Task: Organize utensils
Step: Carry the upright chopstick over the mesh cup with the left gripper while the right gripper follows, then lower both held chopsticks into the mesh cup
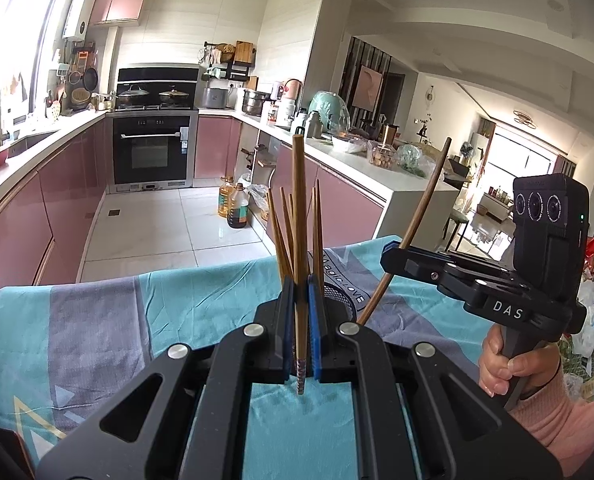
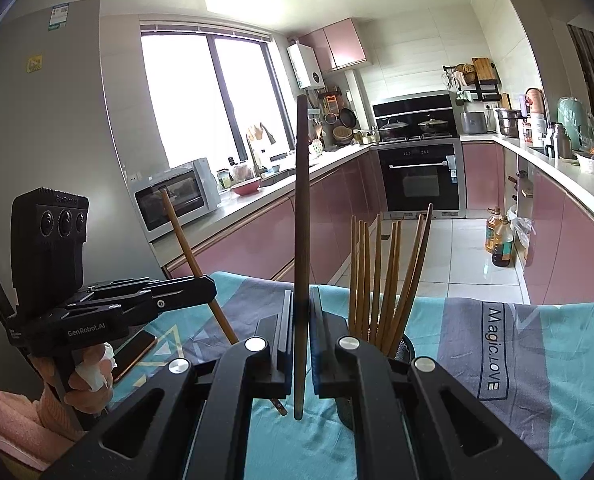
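My left gripper (image 1: 300, 292) is shut on a brown wooden chopstick (image 1: 299, 216) held upright, its patterned end pointing down. It also shows in the right wrist view (image 2: 209, 286), where its chopstick (image 2: 189, 248) leans to the left. My right gripper (image 2: 302, 304) is shut on a second chopstick (image 2: 302, 216), held upright. It shows at the right of the left wrist view (image 1: 391, 254) with its chopstick (image 1: 417, 216) slanting. A black mesh holder (image 2: 407, 346) with several chopsticks (image 2: 381, 280) stands on the cloth just right of my right gripper and behind my left gripper (image 1: 339, 294).
A teal and grey cloth (image 2: 537, 360) covers the table. A phone (image 2: 135, 350) lies on it at the left. Beyond the table edge is a kitchen floor with oil bottles (image 1: 235, 204), pink cabinets, an oven (image 1: 151, 148) and a fridge (image 2: 57, 120).
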Motion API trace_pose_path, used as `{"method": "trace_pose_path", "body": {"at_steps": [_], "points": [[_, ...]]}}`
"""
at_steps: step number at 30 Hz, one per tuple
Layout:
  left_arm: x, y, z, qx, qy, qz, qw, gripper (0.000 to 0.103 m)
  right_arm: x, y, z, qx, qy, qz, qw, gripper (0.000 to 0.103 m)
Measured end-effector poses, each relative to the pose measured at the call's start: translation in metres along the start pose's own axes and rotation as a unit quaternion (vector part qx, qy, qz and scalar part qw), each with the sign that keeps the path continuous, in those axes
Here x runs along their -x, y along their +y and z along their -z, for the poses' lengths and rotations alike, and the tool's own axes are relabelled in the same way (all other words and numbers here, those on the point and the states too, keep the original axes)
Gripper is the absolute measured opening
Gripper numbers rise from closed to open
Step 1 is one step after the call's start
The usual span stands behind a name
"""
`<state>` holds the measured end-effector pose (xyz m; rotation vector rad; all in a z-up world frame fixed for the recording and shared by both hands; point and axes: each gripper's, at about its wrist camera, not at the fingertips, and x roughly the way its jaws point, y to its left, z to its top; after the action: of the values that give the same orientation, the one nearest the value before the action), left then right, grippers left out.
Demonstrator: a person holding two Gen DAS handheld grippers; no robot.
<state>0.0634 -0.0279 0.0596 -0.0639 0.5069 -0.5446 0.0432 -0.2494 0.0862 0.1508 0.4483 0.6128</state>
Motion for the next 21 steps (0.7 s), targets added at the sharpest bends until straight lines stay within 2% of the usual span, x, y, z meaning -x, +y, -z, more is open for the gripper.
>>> {"method": "trace_pose_path", "body": {"at_steps": [21], "points": [[0.013, -0.006, -0.022, -0.005, -0.040, 0.019, 0.9990, 0.007, 0.007, -0.004, -0.023, 0.012, -0.030, 0.009, 0.999, 0.006]]}}
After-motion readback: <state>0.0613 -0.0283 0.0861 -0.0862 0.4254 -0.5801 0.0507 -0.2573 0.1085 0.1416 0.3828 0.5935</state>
